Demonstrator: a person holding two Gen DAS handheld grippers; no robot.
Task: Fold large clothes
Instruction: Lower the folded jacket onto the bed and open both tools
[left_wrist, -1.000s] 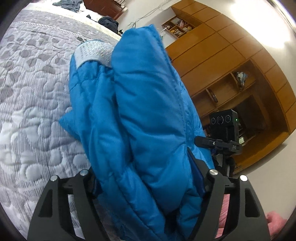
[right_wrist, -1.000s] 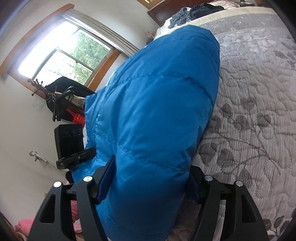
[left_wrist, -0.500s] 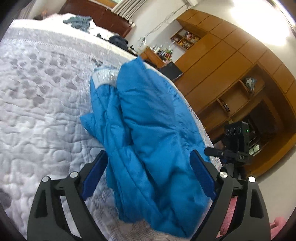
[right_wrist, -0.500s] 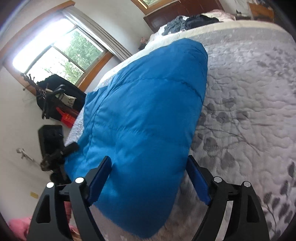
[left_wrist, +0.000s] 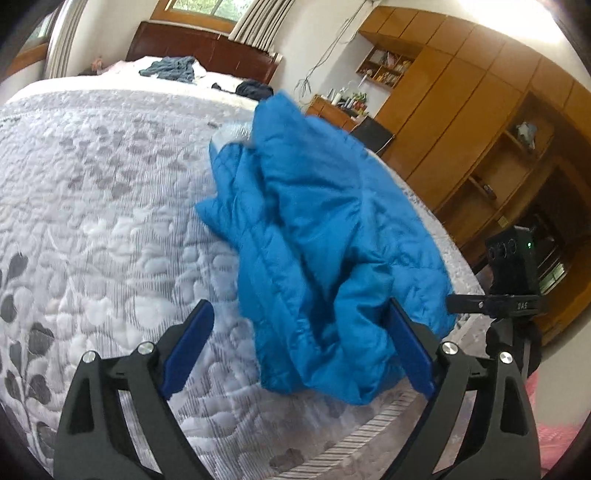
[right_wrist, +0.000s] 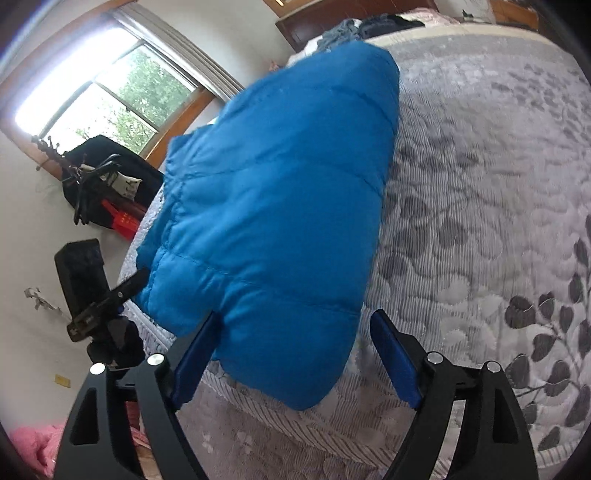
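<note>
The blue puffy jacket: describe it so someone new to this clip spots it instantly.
Start at the large bed with the grey leaf-patterned quilt. The blue jacket lies bunched near its foot edge, in front of both open grippers. It is bright blue and quilted, unlike the dark clothes heaped far off by the headboard.

A grey leaf-quilted bed (left_wrist: 110, 229) bears a folded blue jacket (left_wrist: 317, 236)
</note>
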